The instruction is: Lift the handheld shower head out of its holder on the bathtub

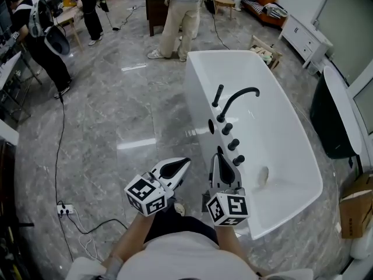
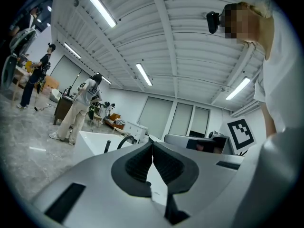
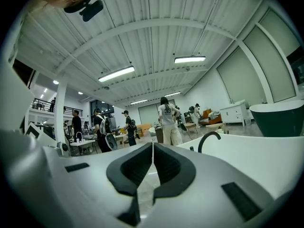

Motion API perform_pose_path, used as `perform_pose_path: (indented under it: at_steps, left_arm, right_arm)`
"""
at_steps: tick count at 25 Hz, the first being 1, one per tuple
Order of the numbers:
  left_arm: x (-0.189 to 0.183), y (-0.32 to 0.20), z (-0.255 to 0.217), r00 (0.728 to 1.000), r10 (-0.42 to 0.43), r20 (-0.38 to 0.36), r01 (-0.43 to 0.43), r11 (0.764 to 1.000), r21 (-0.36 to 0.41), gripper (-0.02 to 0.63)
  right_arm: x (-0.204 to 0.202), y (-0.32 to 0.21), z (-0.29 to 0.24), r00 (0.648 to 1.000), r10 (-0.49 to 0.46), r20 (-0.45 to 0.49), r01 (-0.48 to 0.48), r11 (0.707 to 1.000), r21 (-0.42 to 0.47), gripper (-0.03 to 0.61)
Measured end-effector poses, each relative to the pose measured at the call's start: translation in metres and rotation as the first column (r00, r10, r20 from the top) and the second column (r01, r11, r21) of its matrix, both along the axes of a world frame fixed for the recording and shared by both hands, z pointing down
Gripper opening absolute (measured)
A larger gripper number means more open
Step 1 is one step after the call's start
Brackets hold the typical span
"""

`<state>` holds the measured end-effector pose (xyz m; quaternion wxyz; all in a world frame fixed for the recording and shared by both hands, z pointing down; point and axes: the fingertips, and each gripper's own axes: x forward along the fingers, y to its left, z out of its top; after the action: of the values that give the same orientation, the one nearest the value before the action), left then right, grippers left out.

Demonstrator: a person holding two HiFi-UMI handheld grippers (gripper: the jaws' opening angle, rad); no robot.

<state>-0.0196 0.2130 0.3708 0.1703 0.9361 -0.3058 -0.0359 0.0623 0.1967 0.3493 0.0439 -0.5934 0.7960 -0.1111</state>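
Left tool [image 1: 186,161], right tool [image 1: 216,156]: jaws closed, gripping nothing; right tips hard to separate from dark knobs [image 1: 233,144]. Handheld shower head [image 1: 217,95]: upright on bathtub [image 1: 291,150] rim, 12 o'clock, well apart; holder indistinct. Persons [image 1: 180,16] cropped.

Only one number can be read: "39", in dark print on the back of a pale shirt [image 3: 167,111] worn by a person [image 3: 168,122] standing far across the floor, seen in the right gripper view. Small, so read with moderate confidence. Dark print on a pale shirt back in the left gripper view too small to read.

Coded signs, no letters or figures: black-and-white square markers on the cube [image 1: 147,195] of the left gripper [image 1: 185,161] and on the cube [image 1: 228,209] of the right gripper [image 1: 216,157]. One such marker [image 2: 241,133] also noted at the right of the left gripper view.
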Motion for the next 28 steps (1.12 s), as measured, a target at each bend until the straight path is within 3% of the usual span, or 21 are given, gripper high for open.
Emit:
perform_pose_path:
  at_steps: [16,28]
  left_arm:
    - [0.015,-0.026,0.012,0.999,0.032,-0.001,-0.032,0.999,-0.014,0.012]
    - [0.033,-0.096,0.013,0.998,0.064,-0.004,-0.065,0.998,-0.026,0.011]
  right_arm:
    - [0.021,-0.019,0.005,0.998,0.058,-0.022,-0.057,0.998,0.016,0.018]
    - [0.038,-0.087,0.009,0.997,0.079,-0.018,-0.079,0.997,0.008,0.02]
